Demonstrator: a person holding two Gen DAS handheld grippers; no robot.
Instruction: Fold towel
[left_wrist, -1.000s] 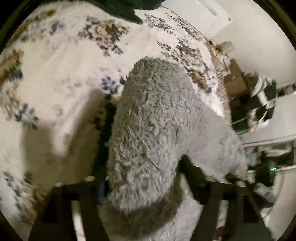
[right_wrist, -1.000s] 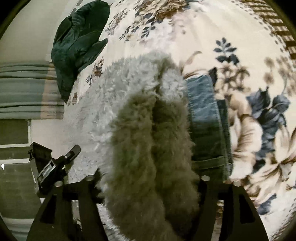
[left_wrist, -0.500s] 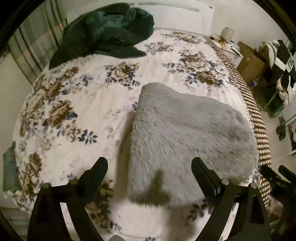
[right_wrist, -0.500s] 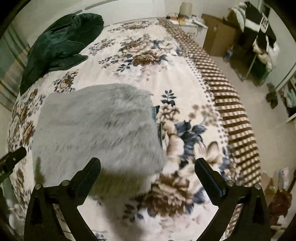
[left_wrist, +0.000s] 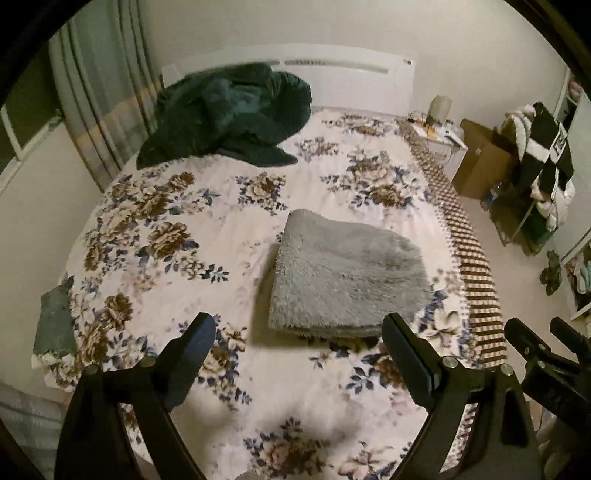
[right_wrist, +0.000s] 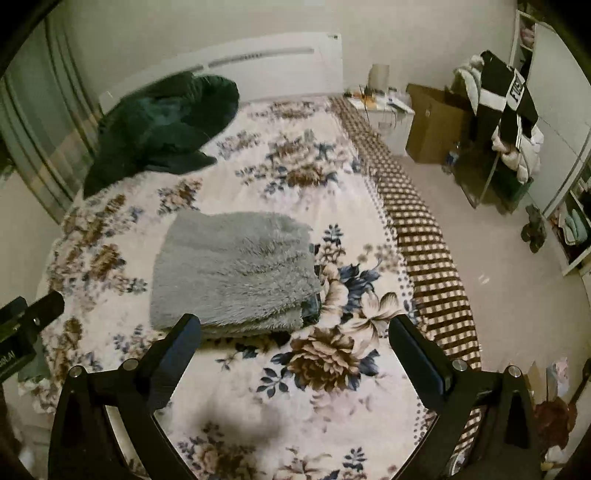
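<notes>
A fluffy grey towel (left_wrist: 343, 273) lies folded in a thick rectangle on the floral bedspread (left_wrist: 207, 229), toward the bed's right side. It shows in the right wrist view as well, the towel (right_wrist: 232, 266) left of centre, with a dark blue cloth edge (right_wrist: 312, 304) peeking from under its right corner. My left gripper (left_wrist: 299, 328) is open, held back above the bed, nothing between its fingers. My right gripper (right_wrist: 295, 330) is open too, apart from the towel. The right gripper's body (left_wrist: 546, 354) shows at the left view's lower right edge.
A dark green blanket (left_wrist: 229, 114) is heaped at the head of the bed by the white headboard (left_wrist: 332, 77). Curtains (left_wrist: 96, 103) hang at left. A nightstand (right_wrist: 384, 107), cardboard box (right_wrist: 432, 122) and a rack of clothes (right_wrist: 502, 118) stand right of the bed.
One second ago both grippers held the towel's folds. They have let go and drawn back and up from the bed, and the towel now lies flat and folded.
</notes>
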